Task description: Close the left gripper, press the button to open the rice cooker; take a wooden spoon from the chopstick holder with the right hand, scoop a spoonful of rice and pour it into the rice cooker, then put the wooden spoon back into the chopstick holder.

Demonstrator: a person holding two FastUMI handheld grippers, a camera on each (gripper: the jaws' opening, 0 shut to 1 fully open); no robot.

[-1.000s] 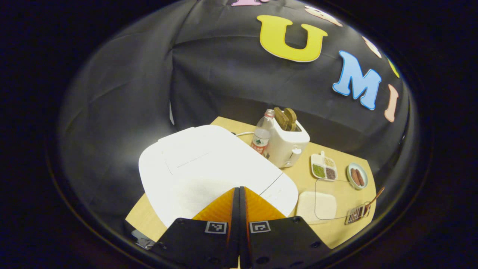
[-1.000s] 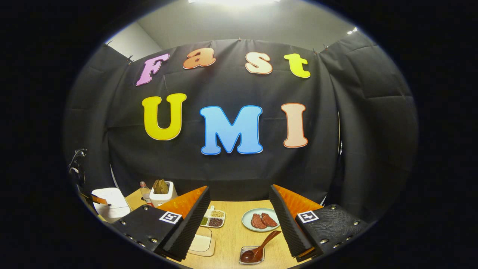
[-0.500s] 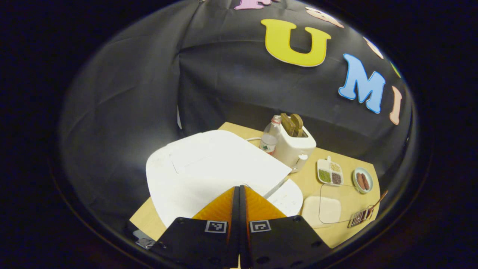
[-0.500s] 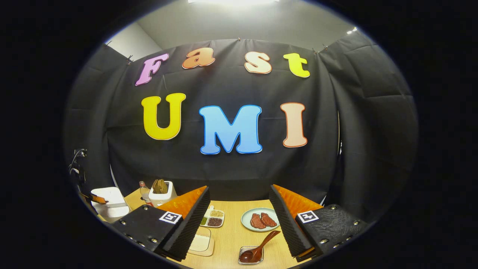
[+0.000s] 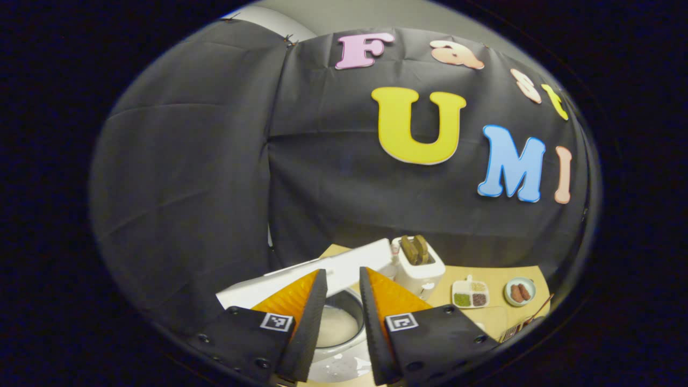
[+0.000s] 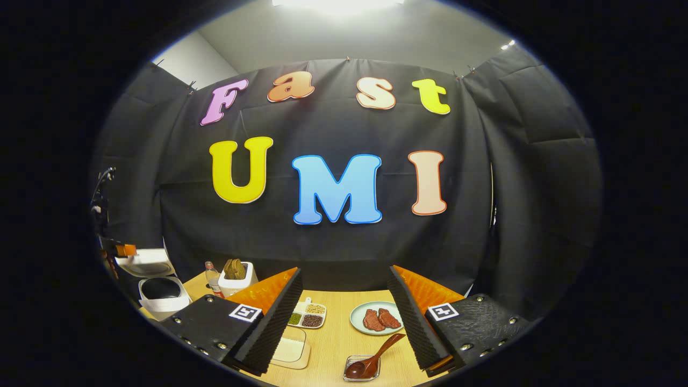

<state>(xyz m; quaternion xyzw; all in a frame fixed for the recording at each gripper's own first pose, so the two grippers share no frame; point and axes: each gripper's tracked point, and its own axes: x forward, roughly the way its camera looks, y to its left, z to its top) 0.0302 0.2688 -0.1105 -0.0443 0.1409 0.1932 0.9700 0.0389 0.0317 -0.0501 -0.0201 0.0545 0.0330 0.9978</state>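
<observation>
Left gripper view looks down over the rice cooker (image 5: 344, 328), which stands open at the near left end of the wooden table (image 5: 494, 317): its white lid (image 5: 333, 271) is raised behind the round inner pot (image 5: 337, 325), whose pale inside shows between the fingers. The left gripper (image 5: 342, 279) hangs above the pot with its jaws a little apart, holding nothing. Just behind the lid stands a white toaster (image 5: 418, 264) with two brown slices in its slots. Farther right lie a small divided dish of grains (image 5: 470, 294) and a plate of meat (image 5: 520, 292), and at the table's far right edge the chopstick holder (image 5: 510, 333) with the wooden spoon (image 5: 537, 314) leaning out of it.

In the right gripper view the open cooker (image 6: 156, 290) sits at the far left, lid up. The right gripper (image 6: 344, 293) is wide open and empty, above the table (image 6: 336, 336). Between its fingers, low in the view, the spoon (image 6: 376, 355) rests with its bowl in the clear holder (image 6: 361, 368) and its handle tilted up to the right. The meat plate (image 6: 377, 317) lies just beyond it, the grain dish (image 6: 306, 317) to its left, and a shallow container of rice (image 6: 290, 349) beside the gripper's left finger. A bottle (image 6: 213, 277) stands next to the toaster (image 6: 236, 274).
</observation>
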